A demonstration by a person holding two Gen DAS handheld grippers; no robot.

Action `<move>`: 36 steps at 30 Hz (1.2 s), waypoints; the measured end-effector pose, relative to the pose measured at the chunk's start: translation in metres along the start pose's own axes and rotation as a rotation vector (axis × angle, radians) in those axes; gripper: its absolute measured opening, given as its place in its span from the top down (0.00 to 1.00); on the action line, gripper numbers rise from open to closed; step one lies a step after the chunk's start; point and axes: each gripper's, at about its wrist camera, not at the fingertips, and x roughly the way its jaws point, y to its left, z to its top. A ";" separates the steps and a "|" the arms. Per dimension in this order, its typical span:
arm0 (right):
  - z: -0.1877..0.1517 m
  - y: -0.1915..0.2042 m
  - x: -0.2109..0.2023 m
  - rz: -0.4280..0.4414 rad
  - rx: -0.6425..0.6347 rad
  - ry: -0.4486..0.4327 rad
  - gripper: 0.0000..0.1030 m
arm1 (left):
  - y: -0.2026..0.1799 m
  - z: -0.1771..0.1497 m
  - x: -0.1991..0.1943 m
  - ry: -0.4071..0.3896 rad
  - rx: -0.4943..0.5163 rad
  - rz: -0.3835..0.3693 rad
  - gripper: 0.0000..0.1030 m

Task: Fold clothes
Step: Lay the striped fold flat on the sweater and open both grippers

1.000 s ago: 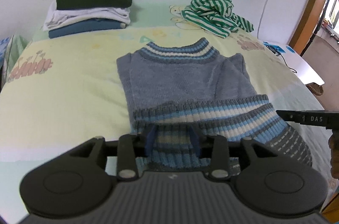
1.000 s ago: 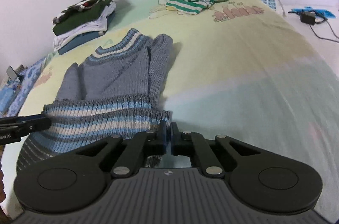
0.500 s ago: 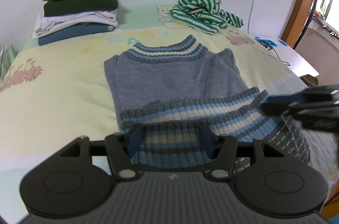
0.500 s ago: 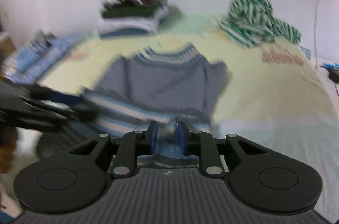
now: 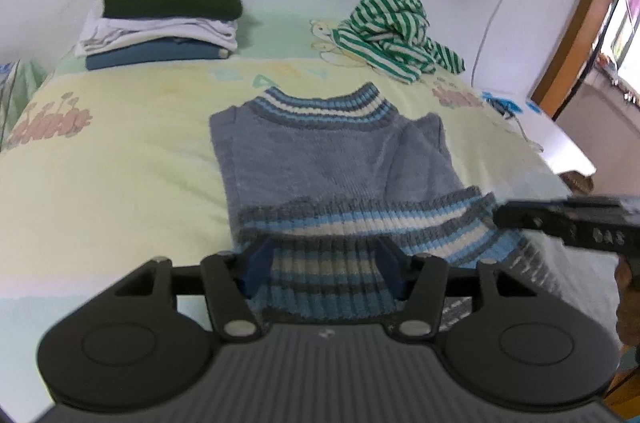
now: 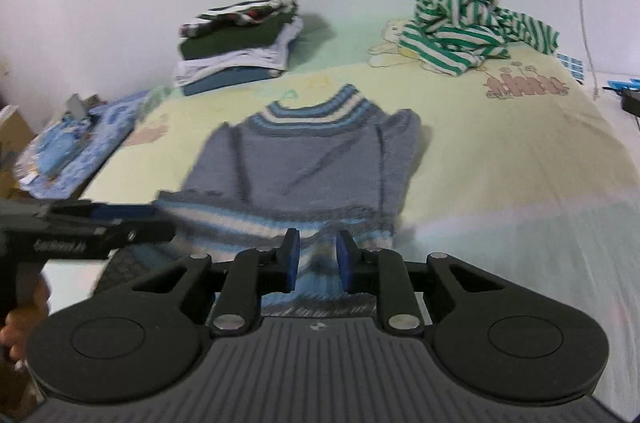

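A grey knit sweater (image 5: 320, 159) with a blue and cream striped collar and hem lies flat on the bed, sleeves folded in; it also shows in the right wrist view (image 6: 312, 167). Its striped hem (image 5: 360, 223) is turned up over the body. My left gripper (image 5: 322, 267) is open, its fingers spread over the hem's near edge. My right gripper (image 6: 317, 259) is open with a narrower gap, above the hem's right end (image 6: 320, 279). Each gripper shows at the side of the other's view.
A stack of folded clothes (image 5: 168, 15) sits at the bed's far left. A crumpled green and white striped garment (image 5: 396, 35) lies at the far right. Blue items (image 6: 72, 139) lie off the bed's left side. A white table (image 5: 560, 147) stands to the right.
My right gripper went from shut to open and swung round to face the sweater head-on. My left gripper opened wider over the hem.
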 end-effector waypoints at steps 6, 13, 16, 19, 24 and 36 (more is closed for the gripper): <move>-0.016 0.012 -0.018 0.032 -0.082 0.071 0.77 | -0.011 -0.015 -0.027 0.032 0.023 -0.049 0.45; -0.023 0.008 0.021 -0.013 -0.060 0.066 0.77 | -0.031 -0.042 -0.009 0.095 0.134 -0.003 0.36; -0.016 0.009 0.022 -0.020 -0.041 0.063 0.78 | -0.031 -0.043 -0.010 0.101 0.144 -0.004 0.35; -0.015 0.010 -0.007 -0.036 -0.066 0.035 0.78 | -0.027 -0.041 -0.015 0.110 0.130 -0.012 0.35; -0.034 0.019 -0.037 0.020 -0.111 0.112 0.77 | -0.024 -0.043 -0.018 0.102 0.127 0.001 0.32; -0.027 0.027 -0.025 -0.040 -0.052 0.063 0.80 | -0.024 -0.032 -0.021 0.089 0.135 -0.023 0.31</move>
